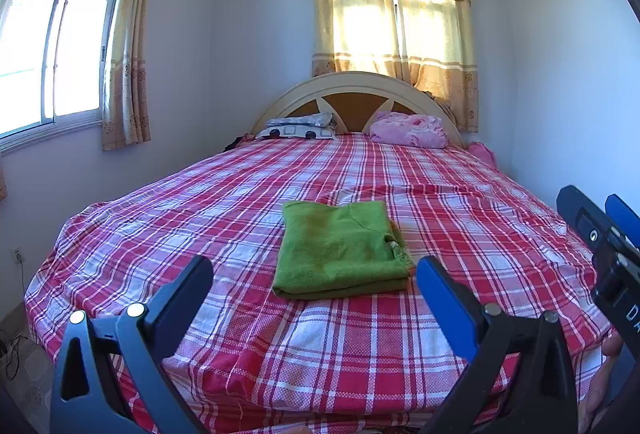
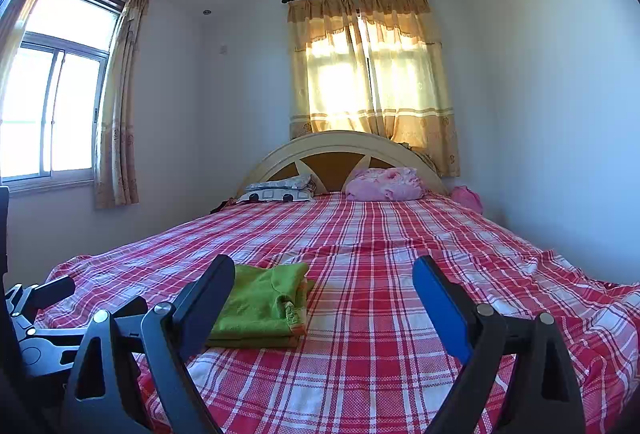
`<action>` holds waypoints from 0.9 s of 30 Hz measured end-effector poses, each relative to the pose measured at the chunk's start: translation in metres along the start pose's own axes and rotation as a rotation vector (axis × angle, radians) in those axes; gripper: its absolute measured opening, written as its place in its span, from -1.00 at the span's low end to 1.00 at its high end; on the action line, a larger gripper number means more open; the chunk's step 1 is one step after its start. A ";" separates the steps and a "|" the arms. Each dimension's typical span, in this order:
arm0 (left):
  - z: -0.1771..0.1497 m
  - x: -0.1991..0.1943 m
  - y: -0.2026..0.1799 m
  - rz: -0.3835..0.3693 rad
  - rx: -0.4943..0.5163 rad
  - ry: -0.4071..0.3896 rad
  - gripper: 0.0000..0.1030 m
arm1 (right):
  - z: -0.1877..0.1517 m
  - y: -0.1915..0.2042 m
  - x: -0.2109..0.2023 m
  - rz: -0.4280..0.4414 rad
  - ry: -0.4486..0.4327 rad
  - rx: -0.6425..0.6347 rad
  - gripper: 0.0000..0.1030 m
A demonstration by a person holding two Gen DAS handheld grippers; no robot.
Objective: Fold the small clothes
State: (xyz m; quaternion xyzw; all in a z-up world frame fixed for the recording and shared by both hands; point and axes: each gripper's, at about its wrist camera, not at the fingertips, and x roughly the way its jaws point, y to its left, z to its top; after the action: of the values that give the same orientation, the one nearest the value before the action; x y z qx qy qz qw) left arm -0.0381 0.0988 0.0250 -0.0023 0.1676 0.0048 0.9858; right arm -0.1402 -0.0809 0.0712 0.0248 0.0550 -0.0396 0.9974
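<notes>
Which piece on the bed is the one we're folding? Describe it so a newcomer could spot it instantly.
Start at the big bed covered by a red and white plaid sheet. On its near half, well short of the pillows by the headboard, lies a green garment, folded into a flat, roughly square stack. It is the only green thing on the bed; the other soft bundle is a pink blanket.

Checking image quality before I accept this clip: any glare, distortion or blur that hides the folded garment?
Left wrist view: strong fisheye bending at the edges, the side window blown out, the green folded garment sharp and evenly lit. Right wrist view: same curvature, backlit curtain glowing, garment partly hidden behind one finger of the right gripper.
</notes>
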 end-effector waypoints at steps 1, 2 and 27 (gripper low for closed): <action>0.000 0.000 0.000 0.001 0.000 0.000 1.00 | 0.000 0.000 0.000 0.000 0.001 0.000 0.77; 0.000 0.000 0.000 0.003 0.000 -0.002 1.00 | 0.000 0.000 0.000 0.000 0.002 -0.001 0.77; -0.002 0.010 -0.001 0.013 0.010 0.052 1.00 | -0.006 -0.005 0.005 -0.009 0.016 -0.005 0.77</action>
State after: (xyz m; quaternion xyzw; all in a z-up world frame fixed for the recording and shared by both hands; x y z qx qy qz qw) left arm -0.0296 0.0978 0.0197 0.0034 0.1934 0.0103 0.9811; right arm -0.1367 -0.0854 0.0650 0.0226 0.0631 -0.0438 0.9968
